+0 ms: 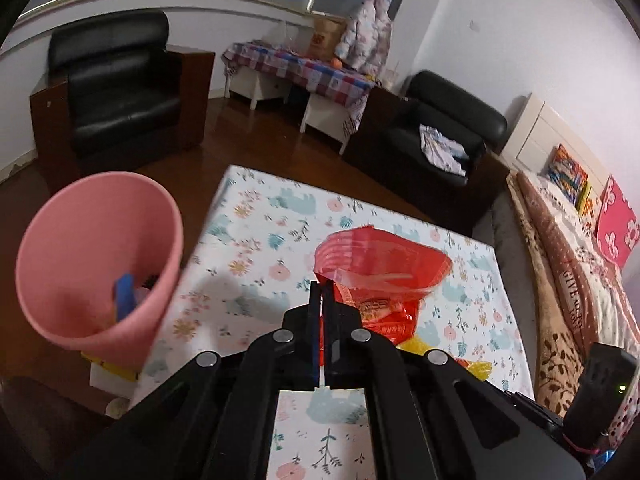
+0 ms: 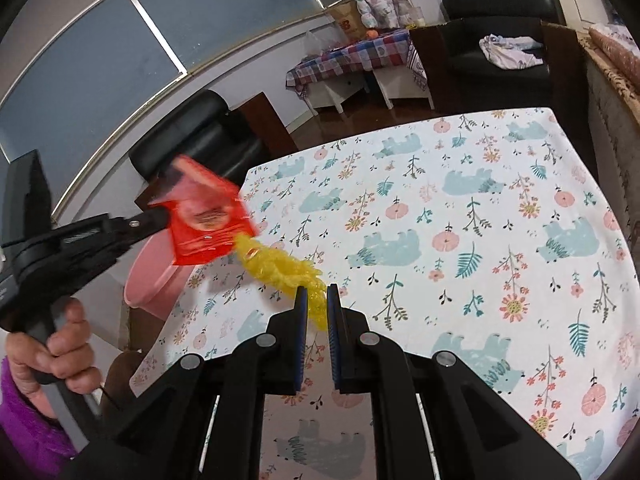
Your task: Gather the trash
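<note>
My left gripper (image 1: 322, 286) is shut on the edge of a red plastic wrapper (image 1: 380, 264) and holds it above the floral table (image 1: 248, 240). The same wrapper (image 2: 208, 216) shows in the right wrist view, hanging from the left gripper (image 2: 160, 216) over the table's left edge. My right gripper (image 2: 317, 294) is shut on a crumpled yellow plastic wrapper (image 2: 276, 262), held above the table; a bit of it shows in the left wrist view (image 1: 418, 346). A pink trash bin (image 1: 96, 256) with some trash inside stands left of the table, and its rim (image 2: 148, 276) shows below the red wrapper.
The table with a bear and flower cloth (image 2: 460, 240) fills the middle. Black armchairs (image 1: 116, 88) (image 1: 440, 128) stand on the brown floor behind it. A bed with blankets (image 1: 568, 280) lies to the right. A side table with a checked cloth (image 1: 304, 68) is at the back.
</note>
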`<state>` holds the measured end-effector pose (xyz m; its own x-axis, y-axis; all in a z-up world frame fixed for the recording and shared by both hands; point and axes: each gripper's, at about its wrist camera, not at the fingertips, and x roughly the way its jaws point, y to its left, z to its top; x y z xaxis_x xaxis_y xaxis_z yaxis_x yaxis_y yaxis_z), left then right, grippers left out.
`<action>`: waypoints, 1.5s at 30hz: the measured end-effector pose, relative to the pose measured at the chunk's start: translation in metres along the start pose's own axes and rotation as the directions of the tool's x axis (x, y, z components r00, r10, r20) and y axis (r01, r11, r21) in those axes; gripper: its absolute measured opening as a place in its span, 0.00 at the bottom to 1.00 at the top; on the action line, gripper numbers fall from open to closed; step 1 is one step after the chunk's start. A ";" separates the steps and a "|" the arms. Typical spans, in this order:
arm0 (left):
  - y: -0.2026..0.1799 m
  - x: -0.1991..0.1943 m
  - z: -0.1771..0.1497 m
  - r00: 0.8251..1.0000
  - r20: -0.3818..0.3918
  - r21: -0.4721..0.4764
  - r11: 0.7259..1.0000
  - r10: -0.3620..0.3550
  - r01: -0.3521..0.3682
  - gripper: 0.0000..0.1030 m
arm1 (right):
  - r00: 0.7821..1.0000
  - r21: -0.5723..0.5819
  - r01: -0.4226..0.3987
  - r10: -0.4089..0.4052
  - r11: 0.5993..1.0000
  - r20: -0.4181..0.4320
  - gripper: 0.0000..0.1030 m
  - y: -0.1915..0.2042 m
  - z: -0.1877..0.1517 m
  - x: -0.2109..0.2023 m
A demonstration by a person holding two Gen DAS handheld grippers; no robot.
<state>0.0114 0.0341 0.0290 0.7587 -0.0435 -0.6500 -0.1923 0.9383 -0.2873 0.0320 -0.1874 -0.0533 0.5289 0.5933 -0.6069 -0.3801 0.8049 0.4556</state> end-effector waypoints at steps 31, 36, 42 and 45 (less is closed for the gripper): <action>0.036 -0.045 -0.008 0.994 0.093 0.013 0.998 0.053 -0.054 0.00 | 0.999 -0.069 0.014 -0.011 0.998 0.041 0.17 0.014 0.003 -0.014; 0.050 -0.052 -0.010 0.993 0.113 0.026 0.999 0.039 -0.042 0.00 | 0.996 -0.095 0.035 -0.028 0.995 0.081 0.45 0.016 0.007 -0.024; 0.072 -0.060 -0.006 0.988 0.149 0.028 0.999 0.029 -0.033 0.00 | 0.997 -0.068 0.061 -0.058 0.996 0.044 0.54 0.019 -0.002 -0.014; 0.085 -0.061 -0.005 0.984 0.171 0.030 0.998 0.041 -0.046 0.00 | 0.991 -0.095 0.133 -0.134 0.987 -0.002 0.54 0.027 -0.013 0.007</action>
<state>-0.0541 0.1151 0.0410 0.8454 0.0539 -0.5314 -0.2087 0.9491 -0.2358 0.0155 -0.1617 -0.0534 0.5732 0.4803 -0.6638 -0.3765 0.8740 0.3073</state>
